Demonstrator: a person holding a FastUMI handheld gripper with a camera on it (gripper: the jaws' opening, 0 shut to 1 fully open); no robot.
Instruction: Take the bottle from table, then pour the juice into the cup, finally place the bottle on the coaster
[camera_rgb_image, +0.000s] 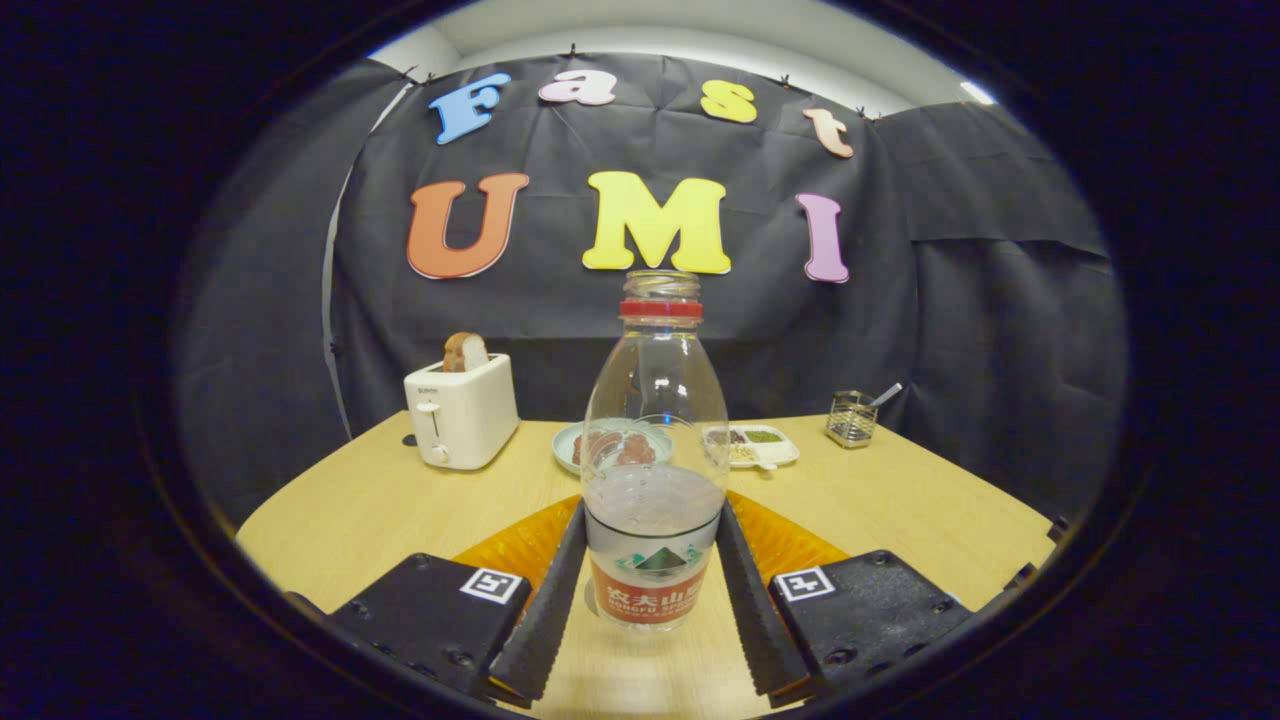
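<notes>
Bottle (655, 450) upright between the fingers of the tool (652, 580), both pressing its lower sides.

Tool closed on bottle at the label band; one finger (545, 610) against its one flank, the other against the opposite flank. Bottle clear, uncapped, red ring at neck, low level of pale liquid inside. Whether its base touches the desk (900, 510) or hangs just above it, cannot tell. Orange coaster (510, 550) lies flat just beyond the fingers, behind the bottle, showing on both sides of it. Farther ahead: plate (570, 445) with reddish food, partly seen through the bottle; white tray (765, 445) beside it with small portions. Well beyond the fingers to one side, white toaster (462, 410) with a slice of bread (465, 352) standing up in it. Opposite side, far back, a wire holder (851, 418) with a utensil handle sticking out.
</notes>
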